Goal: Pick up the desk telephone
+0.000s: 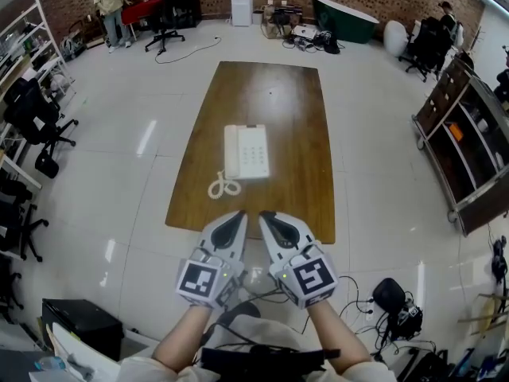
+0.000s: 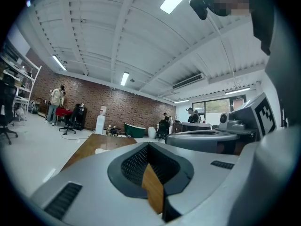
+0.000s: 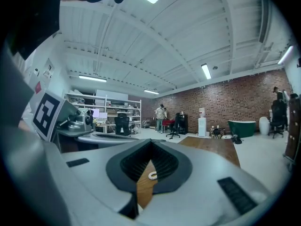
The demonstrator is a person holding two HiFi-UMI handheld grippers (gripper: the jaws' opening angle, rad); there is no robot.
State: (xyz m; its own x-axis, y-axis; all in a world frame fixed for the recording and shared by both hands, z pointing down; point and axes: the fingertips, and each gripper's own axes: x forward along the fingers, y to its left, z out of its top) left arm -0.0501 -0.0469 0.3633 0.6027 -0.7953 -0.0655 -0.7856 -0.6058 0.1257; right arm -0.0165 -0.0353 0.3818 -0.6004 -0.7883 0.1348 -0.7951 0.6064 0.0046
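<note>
- The left hand-held gripper (image 1: 235,216) and the right hand-held gripper (image 1: 266,216) are both closed tight on nothing, side by side at the near edge of the surface (image 1: 302,134)
- The desk telephone (image 1: 248,152) lies flat mid-surface, well apart from both
- Arriving with jaws unopened would likely just shove it; pinching only the handset (image 1: 231,151) could leave the rest dangling on the coiled cord (image 1: 223,187)
</note>
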